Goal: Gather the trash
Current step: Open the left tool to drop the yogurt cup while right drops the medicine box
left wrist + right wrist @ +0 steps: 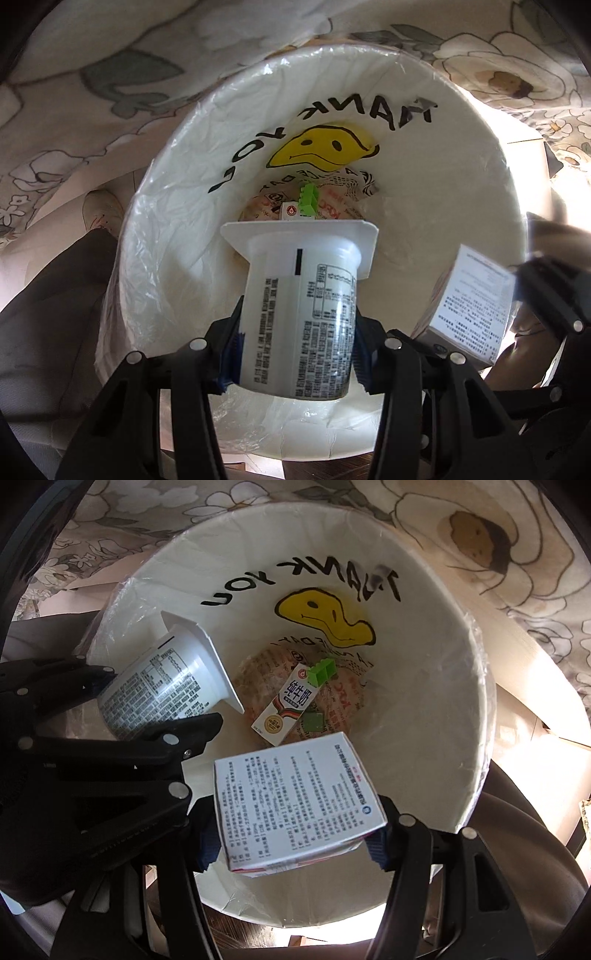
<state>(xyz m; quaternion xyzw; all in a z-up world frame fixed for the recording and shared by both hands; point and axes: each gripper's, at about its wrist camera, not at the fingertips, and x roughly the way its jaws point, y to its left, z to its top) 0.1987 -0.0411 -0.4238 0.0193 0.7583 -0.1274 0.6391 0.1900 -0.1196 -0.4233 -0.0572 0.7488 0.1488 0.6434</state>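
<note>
White-lined bin (424, 709) holds milk carton (284, 705), green brick (323, 672).

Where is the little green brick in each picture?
Left wrist view: the green brick sits deep in the bin, just above the rim of the white cup held by the left tool.
Right wrist view: the brick lies at middle, touching the milk carton.
Shared landmark: the yellow smiley face.

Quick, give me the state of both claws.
Left claw: closed on the cup, over the bin.
Right claw: closed on the box, over the same bin.
</note>
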